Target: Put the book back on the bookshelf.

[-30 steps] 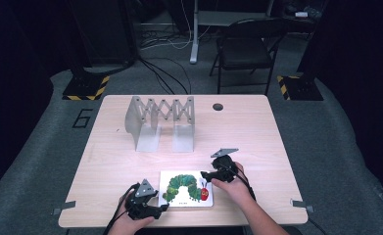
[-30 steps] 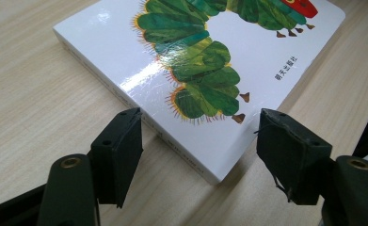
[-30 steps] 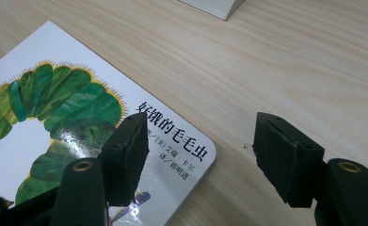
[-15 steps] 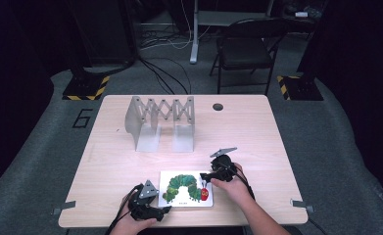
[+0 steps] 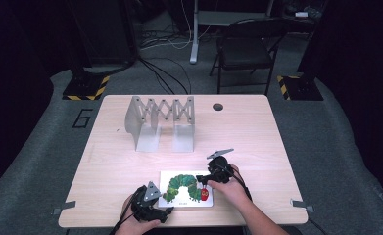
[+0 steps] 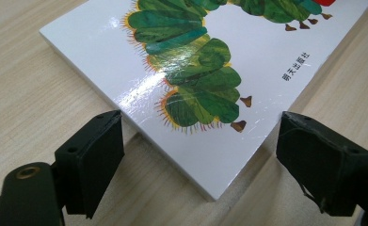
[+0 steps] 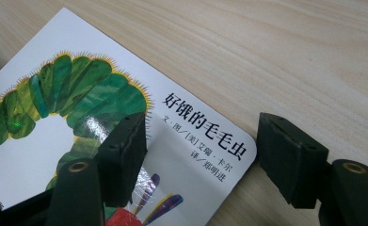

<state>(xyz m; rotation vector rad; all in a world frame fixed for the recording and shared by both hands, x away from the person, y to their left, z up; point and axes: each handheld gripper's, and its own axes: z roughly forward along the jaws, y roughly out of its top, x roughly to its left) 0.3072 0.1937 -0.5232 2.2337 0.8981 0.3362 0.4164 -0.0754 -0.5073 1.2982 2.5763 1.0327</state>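
Note:
A white picture book (image 5: 186, 188) with a green caterpillar on its cover lies flat near the table's front edge. My left gripper (image 5: 164, 211) sits at the book's near left corner. In the left gripper view its jaws (image 6: 203, 125) have just been opening and stand open. The corner of the book (image 6: 210, 56) lies between them, and neither pad presses on it. My right gripper (image 5: 203, 180) is at the far right corner. Its jaws (image 7: 203, 123) have just been opening too. One jaw hovers over the cover (image 7: 78, 94), the other over bare wood beside the rounded corner.
A grey metal expanding rack (image 5: 162, 122) stands at the back left of the wooden table (image 5: 257, 137). A round cable hole (image 5: 218, 106) is near the far edge. A folding chair (image 5: 248, 44) stands on the floor beyond.
Both hands have stayed at the book's corners, and the book has not shifted.

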